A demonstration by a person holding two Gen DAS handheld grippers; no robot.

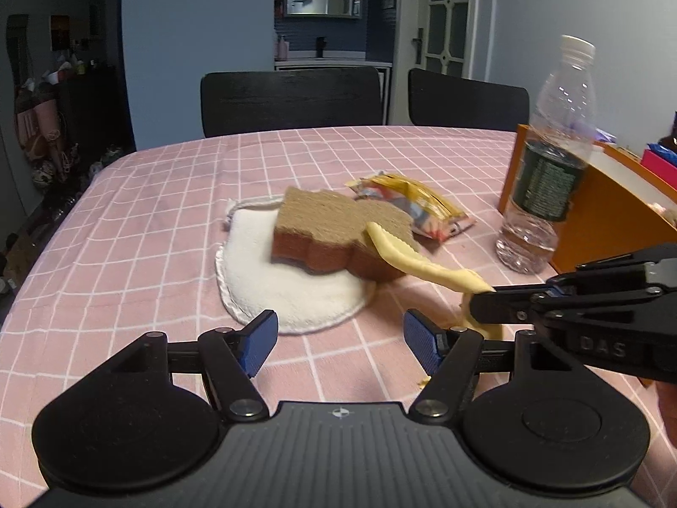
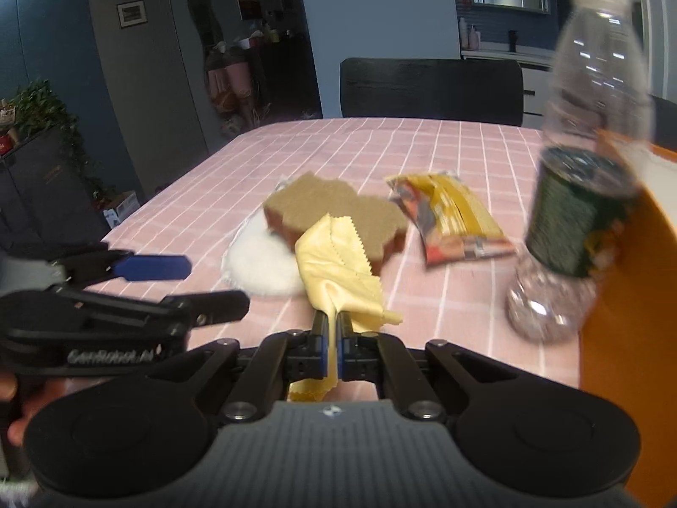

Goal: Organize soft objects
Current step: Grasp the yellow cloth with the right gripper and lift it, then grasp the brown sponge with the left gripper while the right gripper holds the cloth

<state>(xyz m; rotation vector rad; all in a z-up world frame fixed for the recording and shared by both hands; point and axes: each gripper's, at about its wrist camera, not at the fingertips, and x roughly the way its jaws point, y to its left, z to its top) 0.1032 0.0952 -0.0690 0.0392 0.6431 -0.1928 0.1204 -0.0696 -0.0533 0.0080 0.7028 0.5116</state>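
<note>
A yellow cloth [image 2: 338,262] with zigzag edges drapes from the table up onto a brown sponge [image 2: 334,211]. My right gripper [image 2: 334,317] is shut on the cloth's near part, which runs back between the jaws. In the left wrist view the same cloth [image 1: 416,262] stretches from the sponge [image 1: 338,228] to the right gripper [image 1: 482,302] at the right. The sponge lies partly on a white round pad [image 1: 287,292]. My left gripper [image 1: 340,338] hangs open just in front of the pad, with nothing between its blue pads.
A yellow snack packet [image 1: 414,203] lies behind the sponge. A clear water bottle [image 1: 546,169] stands at the right, beside an orange box [image 1: 601,220]. Two dark chairs [image 1: 292,101] stand at the far edge of the pink checked tablecloth [image 1: 148,220].
</note>
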